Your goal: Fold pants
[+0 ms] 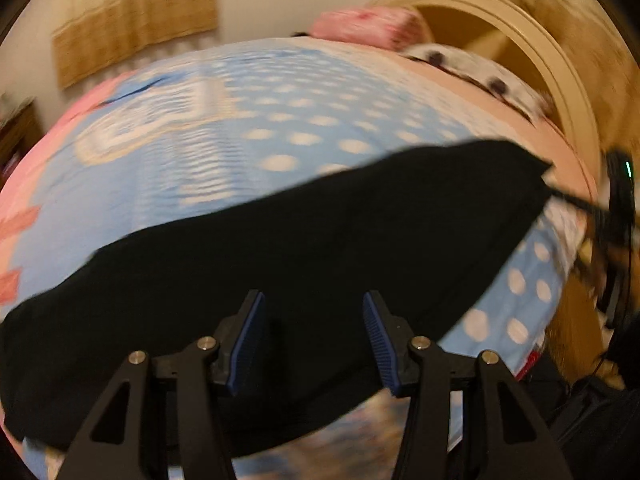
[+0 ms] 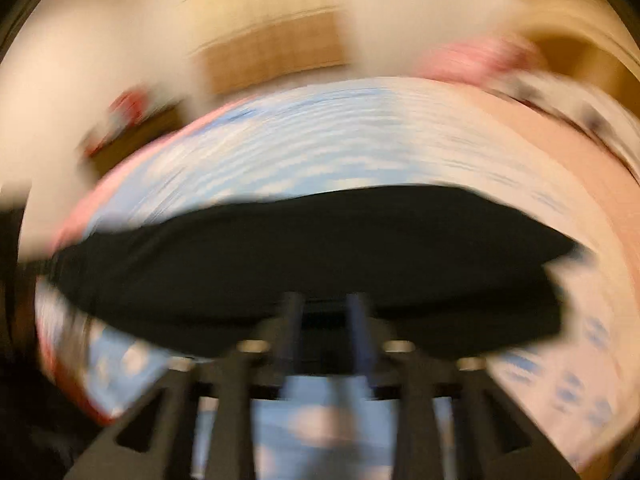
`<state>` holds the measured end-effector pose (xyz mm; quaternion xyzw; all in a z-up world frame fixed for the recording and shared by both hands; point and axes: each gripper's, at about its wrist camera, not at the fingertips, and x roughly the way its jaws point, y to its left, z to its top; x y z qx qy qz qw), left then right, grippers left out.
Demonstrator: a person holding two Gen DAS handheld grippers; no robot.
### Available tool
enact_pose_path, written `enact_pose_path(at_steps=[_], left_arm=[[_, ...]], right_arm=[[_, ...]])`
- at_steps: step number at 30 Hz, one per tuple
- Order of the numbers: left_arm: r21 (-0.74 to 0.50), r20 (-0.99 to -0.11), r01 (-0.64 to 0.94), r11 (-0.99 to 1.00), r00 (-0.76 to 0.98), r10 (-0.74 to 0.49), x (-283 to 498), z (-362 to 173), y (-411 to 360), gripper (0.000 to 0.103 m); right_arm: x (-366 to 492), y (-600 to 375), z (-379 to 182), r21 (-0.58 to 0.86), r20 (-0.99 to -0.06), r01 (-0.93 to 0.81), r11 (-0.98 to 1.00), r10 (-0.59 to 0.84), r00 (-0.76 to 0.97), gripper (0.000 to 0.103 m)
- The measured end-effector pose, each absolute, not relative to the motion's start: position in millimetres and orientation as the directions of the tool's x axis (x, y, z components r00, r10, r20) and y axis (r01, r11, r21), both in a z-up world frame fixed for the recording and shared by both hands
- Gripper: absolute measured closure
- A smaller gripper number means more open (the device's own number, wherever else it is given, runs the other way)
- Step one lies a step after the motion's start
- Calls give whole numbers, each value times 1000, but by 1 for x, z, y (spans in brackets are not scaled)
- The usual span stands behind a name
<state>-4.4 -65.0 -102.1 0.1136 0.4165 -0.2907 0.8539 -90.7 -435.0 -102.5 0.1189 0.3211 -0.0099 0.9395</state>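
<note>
Already the black pants lie folded flat on the bed, so neither hand-held gripper holds them. Left hand-held gripper and right hand-held gripper hover with jaws parted (probably free to regrasp).

A home bedroom. A bed fills the view, spread with a light-blue cover dotted white and edged in pink. At its far end lie a pink pillow and a white spotted one, against a curved wooden headboard. A tan curtain hangs on the pale wall behind.
</note>
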Motion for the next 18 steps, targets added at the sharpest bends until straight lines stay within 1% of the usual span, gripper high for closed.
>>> enact_pose_path(at_steps=[1,4,8,11,13,14,15,16,17,18], left_arm=[[-45,-778,613,789,474,-412,-8,-105,-77,50],[-5,-777,654,756,473,-415,-16,-113,-100,50],[15,-779,689,725,463,-424,-33,-117,-109,50],[8,-777,710,704,447,-443,-38,-119,-113,50],[26,-783,721,692,445,-435,-38,-125,-121,50],[40,-782,722,690,453,-429,-37,-127,-123,50],[54,-778,722,690,463,-424,-36,-129,-124,54],[69,-776,720,690,474,-417,-36,-129,-126,57],[78,-774,720,690,479,-413,-35,-128,-127,66],[75,-774,720,690,478,-415,-33,-127,-126,81]], right_arm=[[-100,-464,-103,271,-588,183,945,12,809,55],[-106,-506,-106,366,-577,273,890,-14,817,55],[-104,-537,-114,517,-521,279,809,39,852,55],[-97,-552,-122,599,-496,273,752,81,864,56],[-91,-564,-126,631,-488,276,725,94,868,56],[-88,-568,-129,639,-484,279,717,93,870,62],[-84,-568,-131,646,-477,270,714,100,873,71],[-83,-569,-133,651,-471,259,713,113,875,87],[-79,-570,-133,653,-476,257,712,122,871,91],[-78,-570,-132,655,-474,252,713,128,871,93]])
